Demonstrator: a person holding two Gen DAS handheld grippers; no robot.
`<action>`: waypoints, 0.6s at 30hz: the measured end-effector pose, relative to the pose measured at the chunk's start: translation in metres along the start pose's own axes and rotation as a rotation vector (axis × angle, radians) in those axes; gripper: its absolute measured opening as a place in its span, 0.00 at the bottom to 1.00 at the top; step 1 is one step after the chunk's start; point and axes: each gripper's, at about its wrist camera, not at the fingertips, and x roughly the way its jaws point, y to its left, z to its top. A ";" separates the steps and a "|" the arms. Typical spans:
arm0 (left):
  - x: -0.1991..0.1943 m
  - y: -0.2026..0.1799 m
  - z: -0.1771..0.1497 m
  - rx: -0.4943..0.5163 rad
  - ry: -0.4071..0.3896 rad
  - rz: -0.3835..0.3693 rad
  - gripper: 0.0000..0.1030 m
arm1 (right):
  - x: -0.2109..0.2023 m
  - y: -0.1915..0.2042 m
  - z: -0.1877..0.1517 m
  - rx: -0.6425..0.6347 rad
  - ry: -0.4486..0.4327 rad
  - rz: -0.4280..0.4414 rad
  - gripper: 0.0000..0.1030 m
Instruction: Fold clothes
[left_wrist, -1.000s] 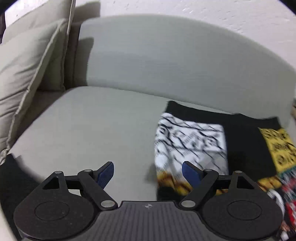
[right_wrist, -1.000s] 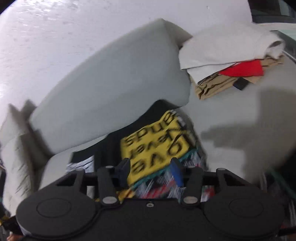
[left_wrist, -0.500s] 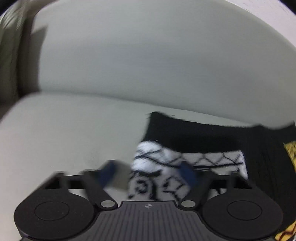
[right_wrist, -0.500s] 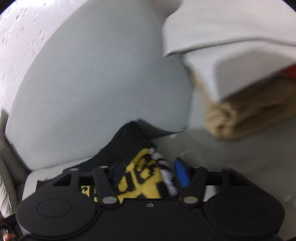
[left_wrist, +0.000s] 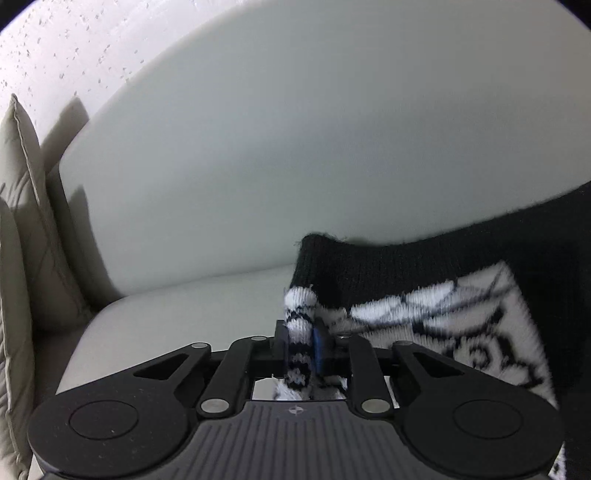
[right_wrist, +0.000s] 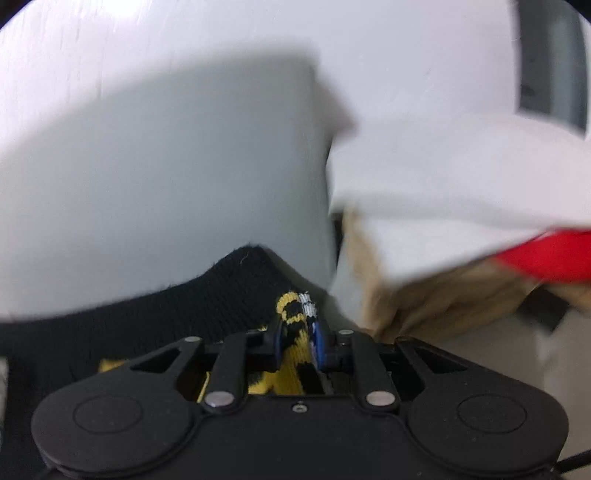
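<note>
Left wrist view: my left gripper (left_wrist: 299, 349) and right gripper (right_wrist: 297, 341) are closing, pinching the sweater (left_wrist: 436, 306); thin bites may slip during folding.

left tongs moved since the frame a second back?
Yes. The left tongs went toward the sofa backrest and onto the knit sweater; they are closing on its black-and-white corner, which earlier lay ahead of the open fingers.

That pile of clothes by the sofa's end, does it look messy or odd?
Somewhat: the pile looks untidy, with white cloth draped loosely over crumpled tan fabric and a red piece poking out. The picture is blurred. The black patterned sweater looks unharmed.
</note>
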 end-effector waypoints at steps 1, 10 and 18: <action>-0.006 -0.002 -0.001 0.004 -0.006 0.020 0.27 | 0.000 -0.002 -0.002 0.011 0.024 0.002 0.21; -0.166 0.081 -0.012 -0.123 -0.119 -0.048 0.36 | -0.184 -0.060 0.026 0.128 -0.079 0.157 0.48; -0.260 0.106 -0.041 -0.166 -0.060 -0.189 0.41 | -0.309 -0.095 0.039 0.144 -0.067 0.282 0.64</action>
